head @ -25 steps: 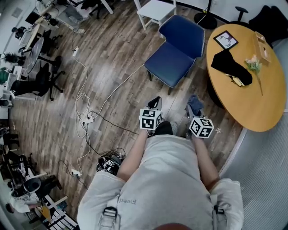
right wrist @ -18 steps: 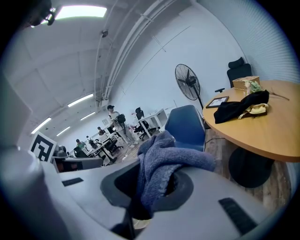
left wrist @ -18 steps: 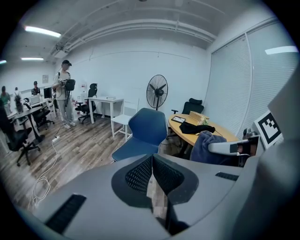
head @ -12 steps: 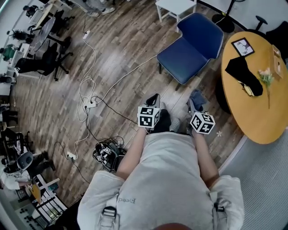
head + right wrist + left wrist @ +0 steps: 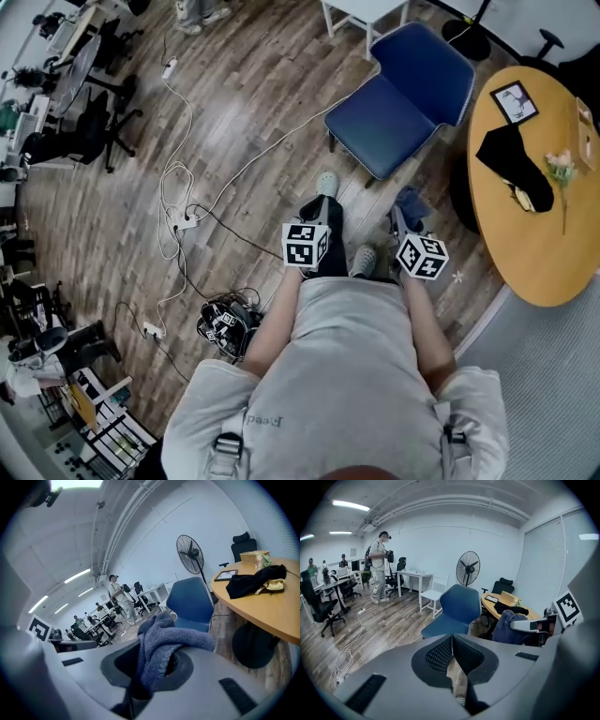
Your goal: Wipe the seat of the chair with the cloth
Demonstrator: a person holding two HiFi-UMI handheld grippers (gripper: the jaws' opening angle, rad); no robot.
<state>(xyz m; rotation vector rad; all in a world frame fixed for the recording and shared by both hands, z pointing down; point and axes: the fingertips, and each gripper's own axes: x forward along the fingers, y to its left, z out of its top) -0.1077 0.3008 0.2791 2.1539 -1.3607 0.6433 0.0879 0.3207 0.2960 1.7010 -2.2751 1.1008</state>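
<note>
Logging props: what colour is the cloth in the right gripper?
Greyish blue. The cloth shows best in the right gripper view.

We see the round table (image 5: pixel 534 253), right of the chair (image 5: pixel 398 103), cut off by the head view's edge; the cloth (image 5: pixel 411 202), just in front of the chair, lies partly behind the right gripper (image 5: pixel 401 223); people (image 5: pixel 310 566) far left of the chair are too small to make out.

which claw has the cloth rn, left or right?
The right claw: the blue-grey cloth is bunched between its jaws. The left claw has its jaws together with nothing between them.
</note>
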